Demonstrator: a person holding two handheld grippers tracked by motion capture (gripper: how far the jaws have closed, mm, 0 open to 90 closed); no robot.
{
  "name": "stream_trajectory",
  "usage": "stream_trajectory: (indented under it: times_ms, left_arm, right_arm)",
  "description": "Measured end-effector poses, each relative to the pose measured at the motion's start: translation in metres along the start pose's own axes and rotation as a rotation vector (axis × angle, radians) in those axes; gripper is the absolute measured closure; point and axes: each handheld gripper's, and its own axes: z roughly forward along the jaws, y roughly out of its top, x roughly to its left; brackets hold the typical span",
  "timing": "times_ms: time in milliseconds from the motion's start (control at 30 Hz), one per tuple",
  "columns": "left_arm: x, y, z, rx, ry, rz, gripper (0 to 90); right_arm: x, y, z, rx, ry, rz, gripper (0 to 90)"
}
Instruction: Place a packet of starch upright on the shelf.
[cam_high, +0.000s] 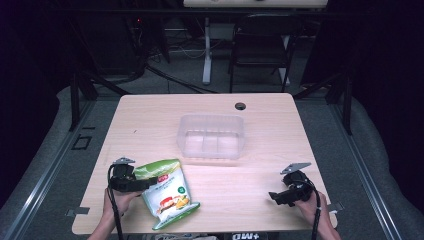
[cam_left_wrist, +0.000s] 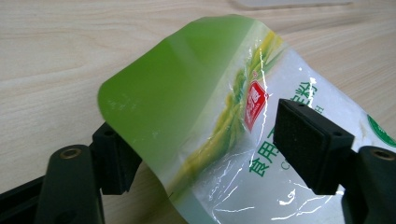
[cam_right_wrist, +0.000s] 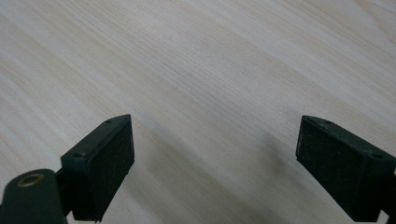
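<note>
Left claw (cam_left_wrist: 205, 154) at snack bag (cam_left_wrist: 224, 121)
Your jaws straddled the bag's green top edge, not yet clamped; you needed to seat both pads squarely. Right claw (cam_right_wrist: 215, 163) stood open over bare table (cam_right_wrist: 196, 70).

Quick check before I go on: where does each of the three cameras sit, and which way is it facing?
High view: above the person's side of the table, looking forward and down; both forearms enter at the bottom, the clear bin lies mid-table.
Left gripper view: rides the left tongs, looking along the jaws, which straddle the snack bag without pinching it.
Right gripper view: rides the right tongs, jaws wide apart over bare wood.
Shared: high and left gripper views both show the snack bag.
</note>
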Motion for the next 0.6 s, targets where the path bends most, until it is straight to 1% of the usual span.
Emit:
stream_trajectory:
  times_ms: [33,100,167,233,300,400,533,600]
  left_arm:
    - [-0.001,0.000,0.001,0.006,-0.001,0.010,31.1]
    - [-0.002,0.001,0.003,0.012,-0.001,0.019,33.9]
    - [-0.004,0.001,0.005,0.022,0.005,0.039,37.4]
    - [-0.005,0.001,0.006,0.031,0.010,0.046,39.1]
    - [-0.006,0.000,0.008,0.031,0.018,0.056,44.8]
    - [-0.007,0.001,0.008,0.040,0.025,0.073,49.0]
    - [-0.011,0.001,0.008,0.044,0.023,0.103,55.9]
    - [-0.013,0.001,0.008,0.049,0.021,0.117,59.7]
  right_arm:
    - [0.000,0.000,0.000,0.000,0.006,-0.001,10.9]
    - [0.000,0.000,0.000,0.001,0.007,-0.001,10.9]
    - [0.000,0.000,0.001,0.002,0.007,-0.002,10.9]
    - [0.000,0.000,0.001,0.002,0.008,-0.002,10.9]
    - [0.000,0.000,0.001,0.000,0.002,-0.001,10.9]
    - [0.000,0.000,0.001,0.002,0.009,-0.001,10.9]
    - [0.000,0.000,0.001,0.005,0.004,-0.003,11.0]
    - [0.000,0.000,0.001,0.001,0.008,0.000,10.9]
